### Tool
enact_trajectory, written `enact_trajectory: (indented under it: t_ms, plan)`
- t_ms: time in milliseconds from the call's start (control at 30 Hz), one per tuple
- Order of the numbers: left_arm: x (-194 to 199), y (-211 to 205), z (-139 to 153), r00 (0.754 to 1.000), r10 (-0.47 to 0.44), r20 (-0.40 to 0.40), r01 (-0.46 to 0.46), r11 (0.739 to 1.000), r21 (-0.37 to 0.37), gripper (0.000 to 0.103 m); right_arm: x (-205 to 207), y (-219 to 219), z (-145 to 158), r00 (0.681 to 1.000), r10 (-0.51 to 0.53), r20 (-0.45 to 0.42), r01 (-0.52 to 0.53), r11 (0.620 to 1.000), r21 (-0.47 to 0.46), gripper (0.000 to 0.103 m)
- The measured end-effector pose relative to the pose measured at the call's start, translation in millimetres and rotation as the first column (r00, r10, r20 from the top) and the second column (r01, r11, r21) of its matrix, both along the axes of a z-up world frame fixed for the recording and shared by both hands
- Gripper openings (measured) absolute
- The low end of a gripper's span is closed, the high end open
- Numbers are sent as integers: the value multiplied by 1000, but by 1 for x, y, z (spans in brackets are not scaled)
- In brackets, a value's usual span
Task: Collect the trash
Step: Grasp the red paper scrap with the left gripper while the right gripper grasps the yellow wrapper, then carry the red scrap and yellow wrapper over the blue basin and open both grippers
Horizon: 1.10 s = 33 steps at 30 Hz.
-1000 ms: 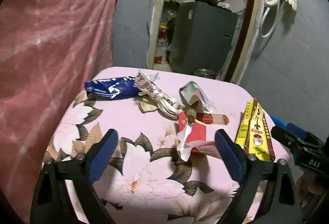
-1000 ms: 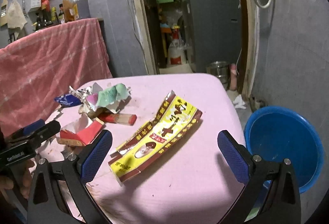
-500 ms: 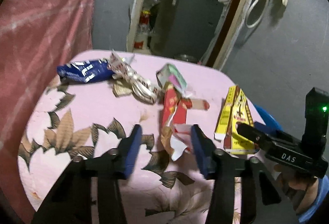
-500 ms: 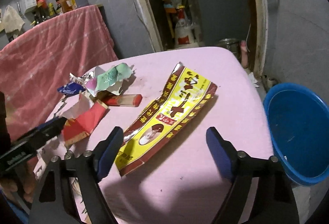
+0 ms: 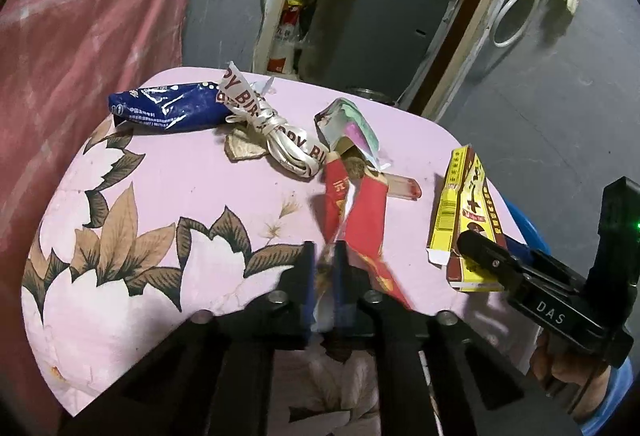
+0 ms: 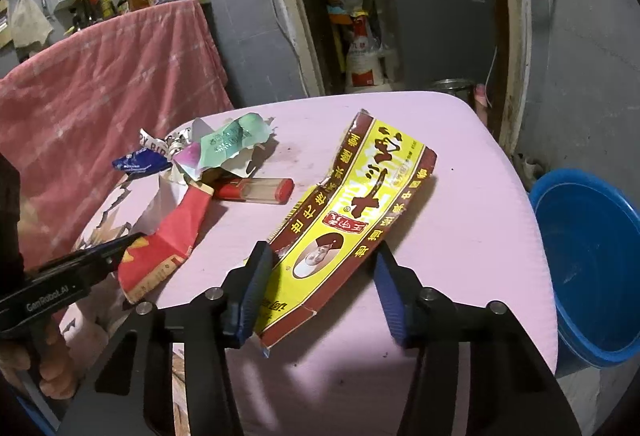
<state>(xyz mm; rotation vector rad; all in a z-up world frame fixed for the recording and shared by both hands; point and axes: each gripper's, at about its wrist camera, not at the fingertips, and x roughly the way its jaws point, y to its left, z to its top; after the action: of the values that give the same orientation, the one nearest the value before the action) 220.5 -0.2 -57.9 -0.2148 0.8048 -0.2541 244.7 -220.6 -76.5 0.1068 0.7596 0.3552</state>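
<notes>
My left gripper (image 5: 325, 272) is shut on the near end of a torn red paper packet (image 5: 362, 220), which also shows in the right wrist view (image 6: 176, 236). My right gripper (image 6: 320, 284) is open, its jaws on either side of the near end of a flattened yellow and maroon carton (image 6: 352, 212); the carton also shows in the left wrist view (image 5: 466, 212). More trash lies on the pink floral table (image 5: 160, 204): a blue wrapper (image 5: 168, 108), a white printed ribbon (image 5: 280, 132), a green and pink wrapper (image 6: 228, 144) and a clear red-capped tube (image 6: 256, 192).
A blue basin (image 6: 592, 260) stands on the floor off the table's right edge. A pink cloth-covered counter (image 6: 100, 84) with bottles is at the left. A doorway with a grey cabinet (image 5: 372, 24) lies behind the table.
My left gripper closed from wide open onto the red packet. My right gripper moved forward over the carton's near end and its jaws narrowed around it.
</notes>
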Motion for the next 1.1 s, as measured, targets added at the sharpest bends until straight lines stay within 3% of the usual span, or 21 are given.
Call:
enact_trajectory:
  t_ms: [300, 400, 767, 1100]
  plan:
    - [-11, -14, 4, 999, -23, 39, 22, 999, 38, 0, -5, -10, 4, 1000, -6, 31, 4, 998, 58, 16]
    - [-15, -18, 8, 998, -28, 61, 26, 999, 37, 0, -11, -12, 10, 998, 5, 69, -11, 996, 88, 11]
    - [-40, -39, 21, 985, -31, 170, 19, 997, 72, 0, -34, -12, 32, 975, 13, 223, -29, 997, 70, 6]
    - [-40, -56, 39, 962, 14, 274, -27, 999, 45, 0, -60, -18, 54, 918, -20, 397, 33, 999, -27, 6]
